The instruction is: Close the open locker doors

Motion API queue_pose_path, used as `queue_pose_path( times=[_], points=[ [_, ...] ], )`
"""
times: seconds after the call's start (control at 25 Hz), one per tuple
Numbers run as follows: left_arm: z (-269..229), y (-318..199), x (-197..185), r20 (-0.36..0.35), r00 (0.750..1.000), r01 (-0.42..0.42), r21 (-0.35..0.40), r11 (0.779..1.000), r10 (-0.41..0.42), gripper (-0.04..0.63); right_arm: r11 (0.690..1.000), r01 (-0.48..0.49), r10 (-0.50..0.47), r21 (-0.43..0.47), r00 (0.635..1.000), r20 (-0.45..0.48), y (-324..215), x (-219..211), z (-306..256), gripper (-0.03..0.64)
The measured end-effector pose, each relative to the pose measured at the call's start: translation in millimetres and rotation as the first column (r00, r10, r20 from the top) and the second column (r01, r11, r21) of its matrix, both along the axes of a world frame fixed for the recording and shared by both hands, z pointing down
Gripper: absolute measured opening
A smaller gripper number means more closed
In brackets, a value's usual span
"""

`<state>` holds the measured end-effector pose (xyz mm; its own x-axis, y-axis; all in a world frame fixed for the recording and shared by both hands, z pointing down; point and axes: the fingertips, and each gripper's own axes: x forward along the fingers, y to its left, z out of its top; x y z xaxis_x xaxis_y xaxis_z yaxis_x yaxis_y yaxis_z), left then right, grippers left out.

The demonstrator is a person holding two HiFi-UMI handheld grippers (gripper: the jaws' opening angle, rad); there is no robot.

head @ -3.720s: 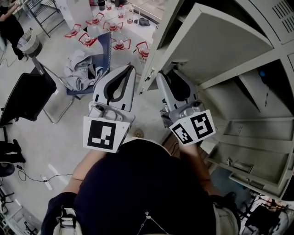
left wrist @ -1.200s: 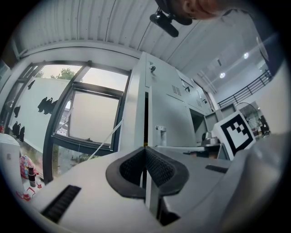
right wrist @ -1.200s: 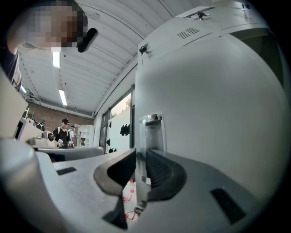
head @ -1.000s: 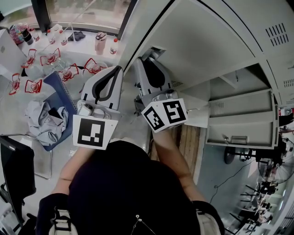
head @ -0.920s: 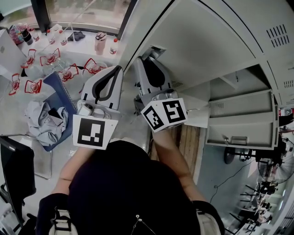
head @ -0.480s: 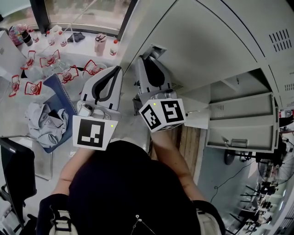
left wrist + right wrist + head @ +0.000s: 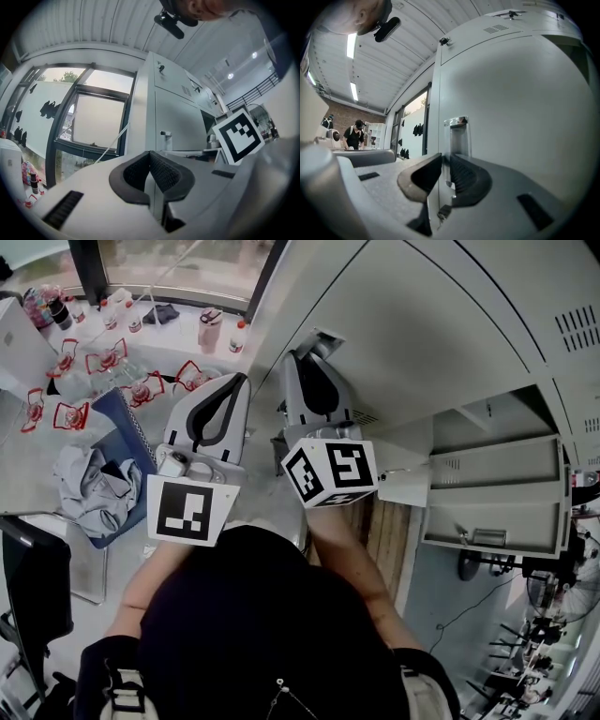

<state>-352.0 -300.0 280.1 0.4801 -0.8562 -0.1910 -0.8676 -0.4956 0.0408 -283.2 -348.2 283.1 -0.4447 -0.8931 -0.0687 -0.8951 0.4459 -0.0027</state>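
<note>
A tall grey locker door [image 7: 422,324] stands swung out in front of me. My right gripper [image 7: 302,354] is at its free edge, just below a small latch plate [image 7: 319,337]. In the right gripper view the door [image 7: 515,103] fills the right side and its thin edge runs between the jaws of the right gripper [image 7: 443,157], under a chrome handle [image 7: 458,136]. The jaws have just been closing and now pinch that edge. My left gripper [image 7: 236,378] hangs beside it to the left, clear of the door. The left gripper [image 7: 150,155] is shut, with nothing between its jaws.
Lower locker compartments [image 7: 497,493] stand open at the right. A white table with bottles and red-handled items [image 7: 122,343] is at the far left, by a blue chair with grey clothing [image 7: 89,479] and a black chair [image 7: 28,577]. A person [image 7: 356,133] stands far off.
Since the oldest frame the door has swung round and I have turned with it. Over the last second the right gripper's marker cube shifted slightly left; the left gripper stayed still.
</note>
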Motion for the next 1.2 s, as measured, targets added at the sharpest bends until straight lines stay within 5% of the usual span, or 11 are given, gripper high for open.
queue_pose_path(
  times=[0.28, 0.56, 0.72, 1.2],
  points=[
    [-0.4, 9.9, 0.7, 0.007, 1.0, 0.01, -0.003, 1.0, -0.01, 0.003, 0.997, -0.071, 0.07, -0.02, 0.996, -0.061, 5.1, 6.9, 3.8, 0.077],
    [-1.8, 27.2, 7.2, 0.012, 1.0, -0.003, 0.001, 1.0, 0.003, 0.003, 0.993, -0.103, 0.105, 0.054, 0.993, -0.054, 35.5, 21.4, -11.3, 0.075],
    [-4.3, 39.3, 17.7, 0.014, 0.999, -0.031, 0.007, 1.0, 0.031, 0.003, 0.987, -0.136, 0.141, 0.09, 0.988, -0.055, 58.8, 36.0, -16.3, 0.002],
    [-5.5, 74.2, 104.3, 0.033, 0.968, -0.251, 0.021, 0.968, 0.25, 0.003, 0.921, -0.357, 0.365, 0.158, 0.931, -0.024, 130.9, 125.1, -20.9, 0.002]
  ],
)
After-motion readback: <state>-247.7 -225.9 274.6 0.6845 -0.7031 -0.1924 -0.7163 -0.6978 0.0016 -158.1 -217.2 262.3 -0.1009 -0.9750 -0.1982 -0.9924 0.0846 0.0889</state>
